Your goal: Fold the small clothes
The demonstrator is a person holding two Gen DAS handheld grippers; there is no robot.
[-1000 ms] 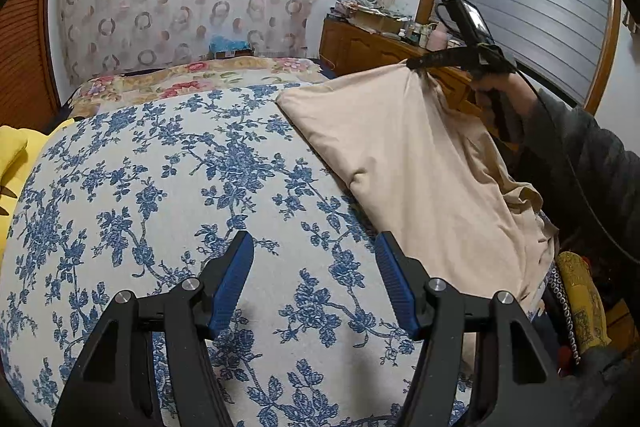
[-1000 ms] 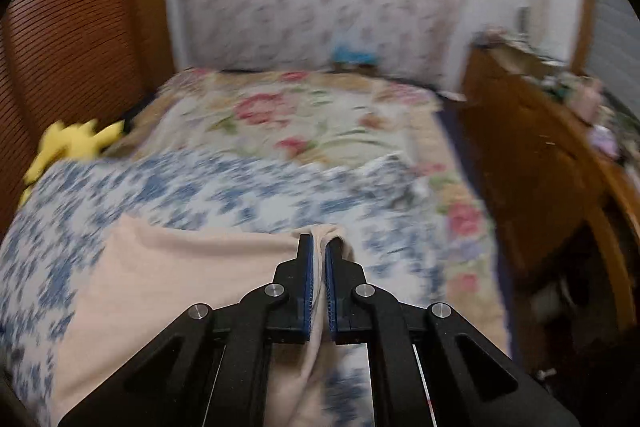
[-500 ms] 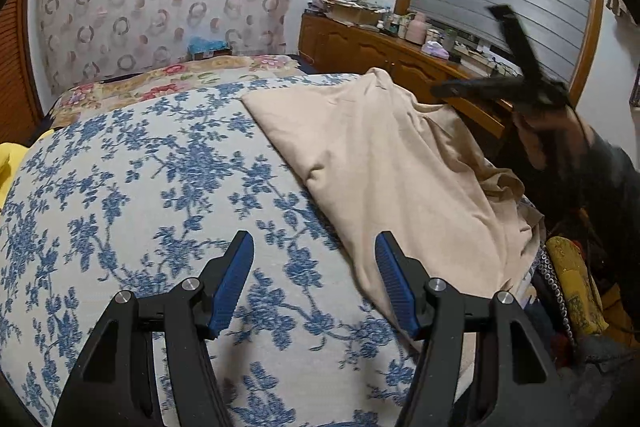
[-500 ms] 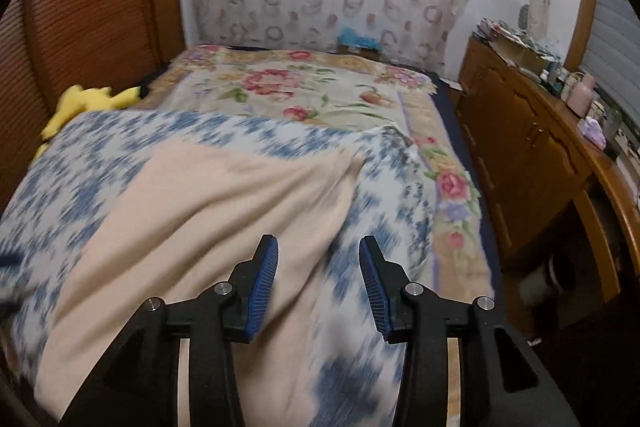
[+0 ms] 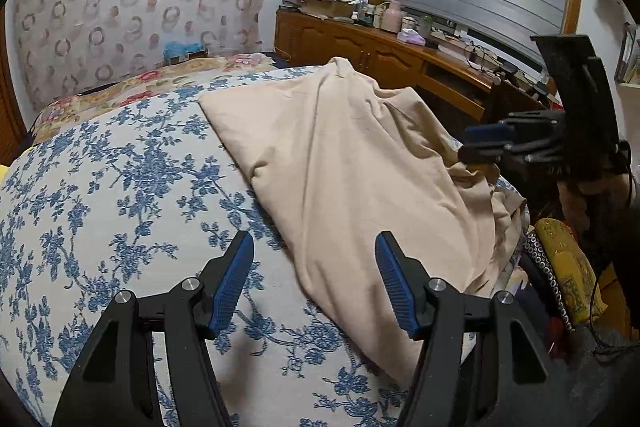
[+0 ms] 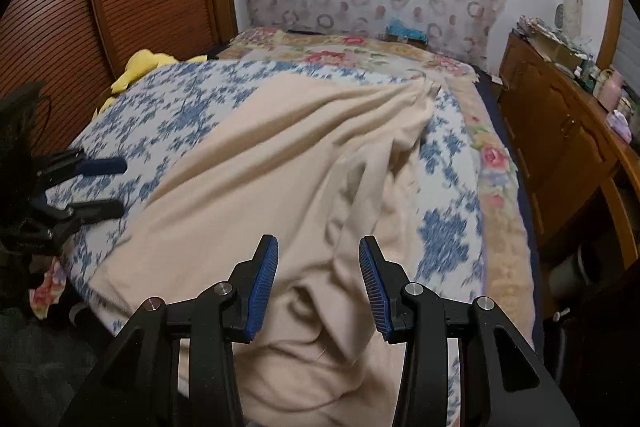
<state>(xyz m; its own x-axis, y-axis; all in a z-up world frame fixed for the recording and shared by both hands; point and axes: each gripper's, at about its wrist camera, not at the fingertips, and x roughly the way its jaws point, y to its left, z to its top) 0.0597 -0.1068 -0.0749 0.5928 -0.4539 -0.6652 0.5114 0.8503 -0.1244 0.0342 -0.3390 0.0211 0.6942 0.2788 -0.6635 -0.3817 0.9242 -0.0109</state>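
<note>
Bed (image 5: 100, 195): carries a blue-flowered cover; the work takes place on it.

Garment (image 5: 352, 163): one beige cloth, spread on the right half of the cover as the left wrist view shows it. Far part lies flat; near part is bunched and hangs over the bed edge.

Garment long axis: runs from the far peak by the flowered quilt (image 6: 360, 51) down to the crumpled near end, roughly along the line both cameras look down.

Left hand-held gripper (image 5: 316, 279): spread, nothing between the pads. It hovers above the garment's left edge, with the cover under its left finger and the cloth under its right finger. The cloth body lies ahead and to its right.

Right hand-held gripper (image 6: 318, 281): jaws have just been opening; now spread, with no cloth clamped. It hovers over the bunched near end, and the folds lie directly below and ahead.

Right hand-held gripper, other view (image 5: 486, 143): stands at the garment's right side, apart from the cloth.

Left hand-held gripper, other view (image 6: 102, 187): stands at the garment's left edge, over the cover.

Nearer unit, judged: the right one is closer to the crumpled end; the left one is closer to the flat left edge.

Next move, judged: each unit takes the edge on its own side, then the cloth is folded across the long axis.
</note>
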